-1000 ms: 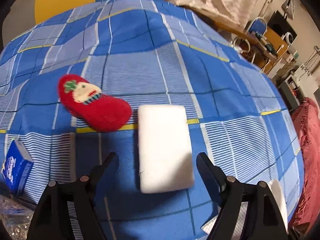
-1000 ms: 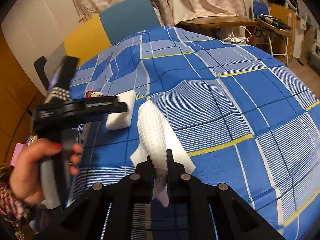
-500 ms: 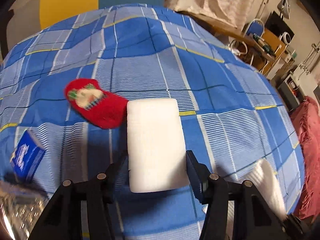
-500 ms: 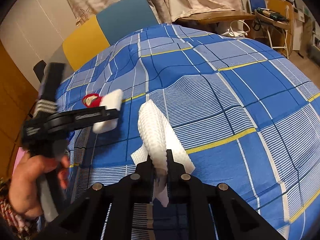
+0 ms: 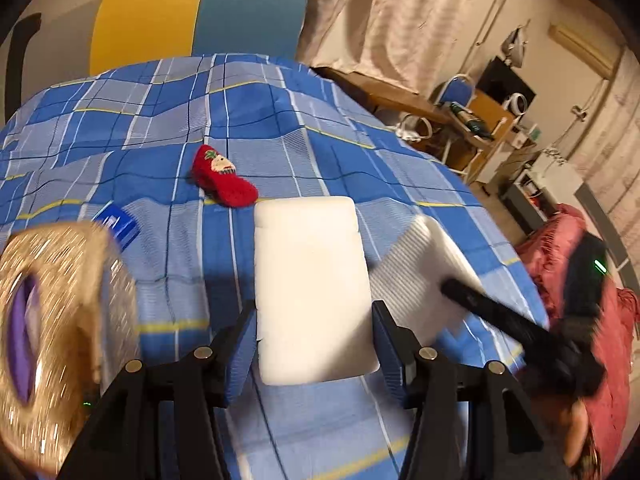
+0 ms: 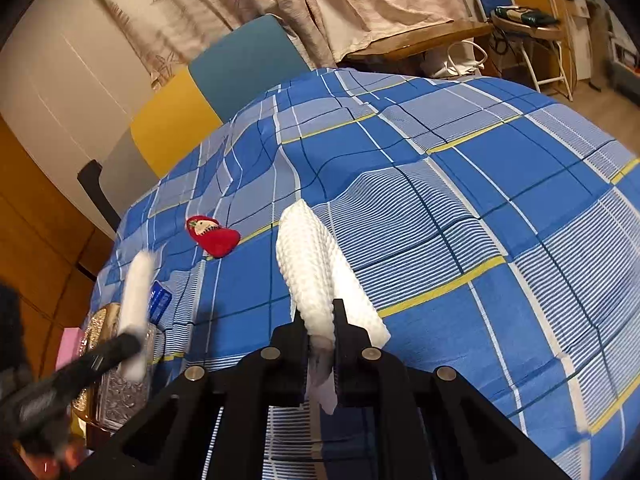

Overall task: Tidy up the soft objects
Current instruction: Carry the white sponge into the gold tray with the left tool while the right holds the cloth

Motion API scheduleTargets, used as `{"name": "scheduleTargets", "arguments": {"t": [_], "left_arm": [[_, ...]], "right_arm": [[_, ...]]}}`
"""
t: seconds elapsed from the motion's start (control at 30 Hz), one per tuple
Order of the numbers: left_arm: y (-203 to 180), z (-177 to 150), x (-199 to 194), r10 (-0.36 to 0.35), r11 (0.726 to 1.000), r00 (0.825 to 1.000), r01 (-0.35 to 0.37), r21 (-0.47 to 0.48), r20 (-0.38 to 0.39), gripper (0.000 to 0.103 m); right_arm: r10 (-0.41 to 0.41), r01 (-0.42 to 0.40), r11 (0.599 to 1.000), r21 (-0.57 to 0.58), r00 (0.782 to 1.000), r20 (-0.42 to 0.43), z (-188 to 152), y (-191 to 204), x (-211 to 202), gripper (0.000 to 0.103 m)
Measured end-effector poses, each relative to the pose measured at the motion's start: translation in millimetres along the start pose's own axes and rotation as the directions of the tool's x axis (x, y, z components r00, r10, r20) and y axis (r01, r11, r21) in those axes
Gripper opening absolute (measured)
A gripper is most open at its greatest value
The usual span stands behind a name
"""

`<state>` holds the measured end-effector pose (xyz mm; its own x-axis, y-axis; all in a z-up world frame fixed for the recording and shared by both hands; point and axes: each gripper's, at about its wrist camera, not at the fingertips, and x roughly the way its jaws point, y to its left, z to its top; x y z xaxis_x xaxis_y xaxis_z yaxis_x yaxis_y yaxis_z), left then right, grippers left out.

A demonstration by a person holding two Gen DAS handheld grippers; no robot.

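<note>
My left gripper is shut on a white rectangular sponge and holds it lifted above the blue plaid bedspread. In the right wrist view the sponge shows blurred at the far left in that gripper. My right gripper is shut on a white waffle-weave cloth, held above the bedspread. The cloth also shows in the left wrist view. A red knitted sock with a face on it lies on the bedspread, also in the right wrist view.
A glittery gold container stands close at the left, also in the right wrist view. A small blue packet lies beside it. A yellow and teal headboard is behind. A red cloth and furniture are at the right.
My left gripper has closed on the sponge and lifted it up and left toward the gold container. The right gripper keeps holding the cloth, nearly still.
</note>
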<state>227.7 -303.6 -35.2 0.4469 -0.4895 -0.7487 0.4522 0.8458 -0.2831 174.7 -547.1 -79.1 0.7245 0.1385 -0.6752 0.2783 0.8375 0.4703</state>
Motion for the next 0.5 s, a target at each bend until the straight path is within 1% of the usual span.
{"name": "scheduleTargets", "arguments": {"t": [0.17, 0.3, 0.43, 0.5], "left_arm": [[9.2, -31.3, -43.6, -0.019, 1.000, 0.999, 0.018, 0.010, 0.030, 0.055], [23.1, -50.4, -81.1, -0.007, 1.000, 0.997, 0.006, 0.017, 0.074, 0.055], [49.4, -61.8, -127.0, 0.028, 1.000, 0.989, -0.027, -0.008, 0.148, 0.056], [64.6, -66.1, -145.3, 0.052, 0.999, 0.984, -0.048, -0.025, 0.172, 0.056]], "right_arm": [[0.006, -0.006, 1.000, -0.016, 1.000, 0.006, -4.0, 6.0, -2.0, 0.010], [0.011, -0.010, 0.999, -0.040, 1.000, 0.014, -7.5, 13.7, -5.5, 0.010], [0.005, -0.003, 0.998, -0.056, 1.000, 0.024, -9.8, 17.7, -8.2, 0.010], [-0.008, 0.009, 0.998, -0.057, 1.000, 0.028, -11.1, 18.4, -9.2, 0.010]]}}
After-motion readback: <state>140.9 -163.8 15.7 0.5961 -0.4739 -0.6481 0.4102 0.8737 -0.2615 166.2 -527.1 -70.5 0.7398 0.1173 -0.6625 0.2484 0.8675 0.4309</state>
